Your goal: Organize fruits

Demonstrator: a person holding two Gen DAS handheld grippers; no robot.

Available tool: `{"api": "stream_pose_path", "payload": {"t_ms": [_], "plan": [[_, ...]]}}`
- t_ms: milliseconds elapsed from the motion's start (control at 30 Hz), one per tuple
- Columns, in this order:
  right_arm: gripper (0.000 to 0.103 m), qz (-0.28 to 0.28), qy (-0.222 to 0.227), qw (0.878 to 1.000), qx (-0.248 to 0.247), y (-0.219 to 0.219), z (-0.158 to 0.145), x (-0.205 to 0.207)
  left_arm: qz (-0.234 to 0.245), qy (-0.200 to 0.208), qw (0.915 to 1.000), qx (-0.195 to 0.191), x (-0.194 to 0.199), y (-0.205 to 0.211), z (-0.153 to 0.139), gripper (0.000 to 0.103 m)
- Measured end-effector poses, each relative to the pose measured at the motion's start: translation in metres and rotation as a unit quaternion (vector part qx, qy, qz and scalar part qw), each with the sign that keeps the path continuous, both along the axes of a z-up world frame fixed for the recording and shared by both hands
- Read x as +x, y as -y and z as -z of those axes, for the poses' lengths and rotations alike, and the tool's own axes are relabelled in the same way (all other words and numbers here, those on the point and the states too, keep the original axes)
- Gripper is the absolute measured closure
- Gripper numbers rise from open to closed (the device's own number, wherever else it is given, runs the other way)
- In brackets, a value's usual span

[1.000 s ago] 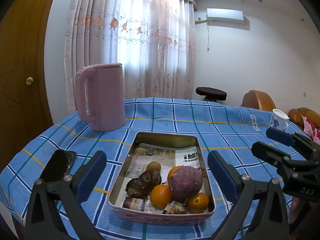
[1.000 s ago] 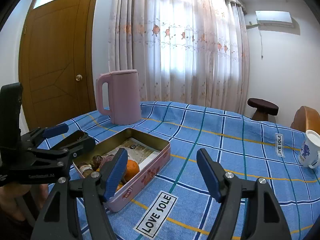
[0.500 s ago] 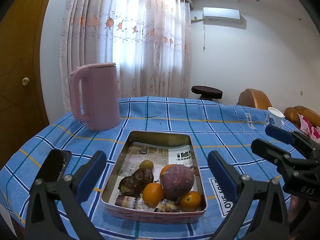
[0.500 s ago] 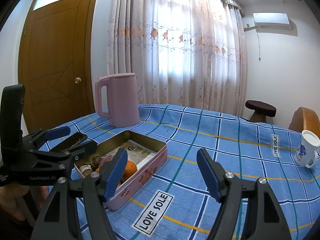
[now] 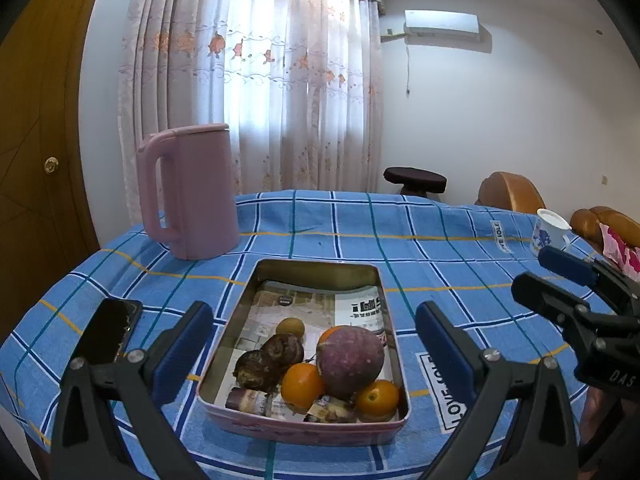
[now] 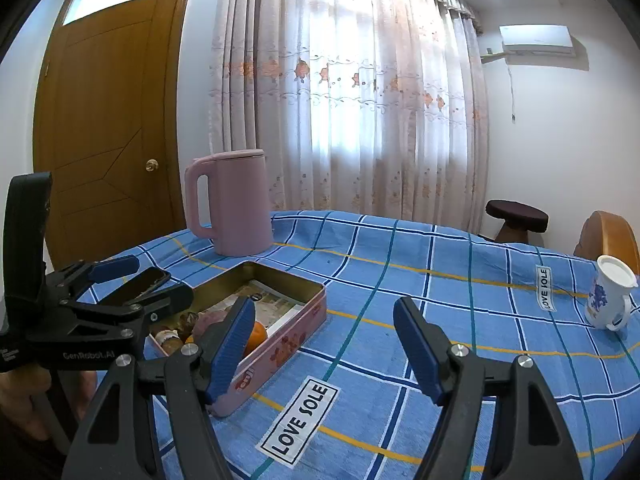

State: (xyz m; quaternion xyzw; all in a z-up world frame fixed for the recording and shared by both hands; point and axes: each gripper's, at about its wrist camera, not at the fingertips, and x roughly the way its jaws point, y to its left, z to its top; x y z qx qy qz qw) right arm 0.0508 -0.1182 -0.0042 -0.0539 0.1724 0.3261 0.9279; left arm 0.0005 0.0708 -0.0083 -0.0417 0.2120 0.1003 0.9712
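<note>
Oranges and a purple fruit piled in a pink tin, left gripper held apart above it, right gripper held apart, empty, over the checked tabletop.

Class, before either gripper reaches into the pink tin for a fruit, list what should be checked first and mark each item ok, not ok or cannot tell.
1. Left gripper jaws open and empty: ok.
2. Right gripper jaws open and empty: ok.
3. Pink tin sits flat on the tablecloth between the left jaws: ok.
4. Fruits exposed from above, large purple fruit topmost: ok.
5. Fruits spaced for a clean grasp: not ok, they are piled touching at the near end.
6. Where the fruits should go: cannot tell.
</note>
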Motion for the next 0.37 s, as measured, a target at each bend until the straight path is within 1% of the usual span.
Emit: {"api": "stream_pose_path", "payload": {"t_ms": [367], "plan": [[0.03,0.011,-0.009,1.0,0.004,0.013,0.005,0.005,0.009,-0.001,0.9999,0.009,0.0,0.008,-0.001,0.0]]}}
